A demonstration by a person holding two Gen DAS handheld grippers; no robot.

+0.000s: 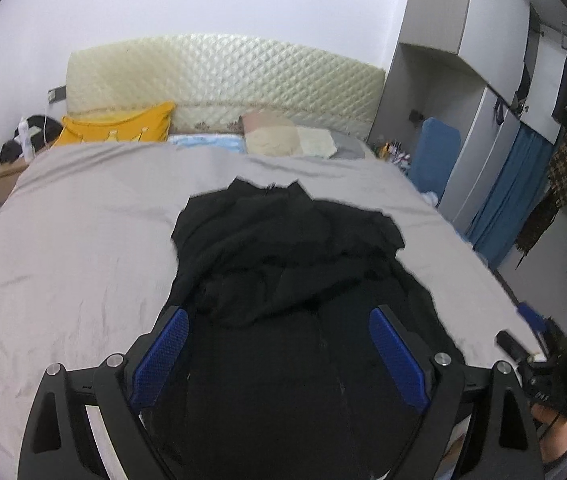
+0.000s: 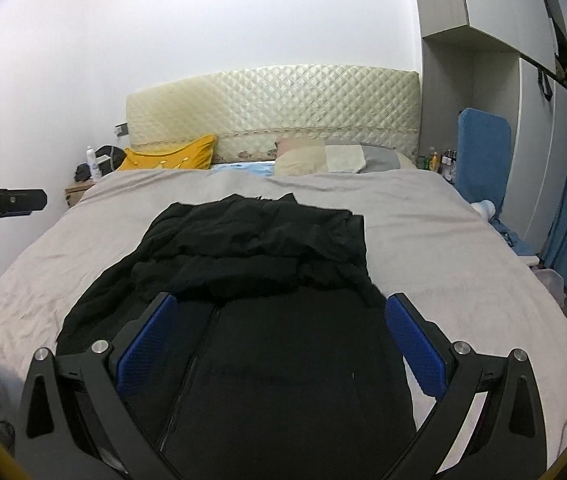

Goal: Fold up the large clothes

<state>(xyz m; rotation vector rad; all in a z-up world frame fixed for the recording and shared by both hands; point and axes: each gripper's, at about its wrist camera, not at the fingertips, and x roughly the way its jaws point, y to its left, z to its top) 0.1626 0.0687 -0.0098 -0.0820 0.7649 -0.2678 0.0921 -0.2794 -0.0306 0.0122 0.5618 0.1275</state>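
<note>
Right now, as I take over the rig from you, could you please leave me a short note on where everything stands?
Left gripper: open, nothing held, above the near part of the black garment.
Right gripper: open, nothing held, also above the garment's near part.
The garment lies on the grey bedspread, near part spread flat, far part bunched in rumpled layers toward the pillows.
Done: at most a rough first fold at the far end, I cannot tell.
Left: smooth the bunched part, fold the sides in, then fold lengthwise into a neat stack.

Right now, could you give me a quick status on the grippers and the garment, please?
Left gripper open, empty. Right gripper open, empty. Black garment rumpled on grey bedspread, partly folded. Nothing in the way.
</note>
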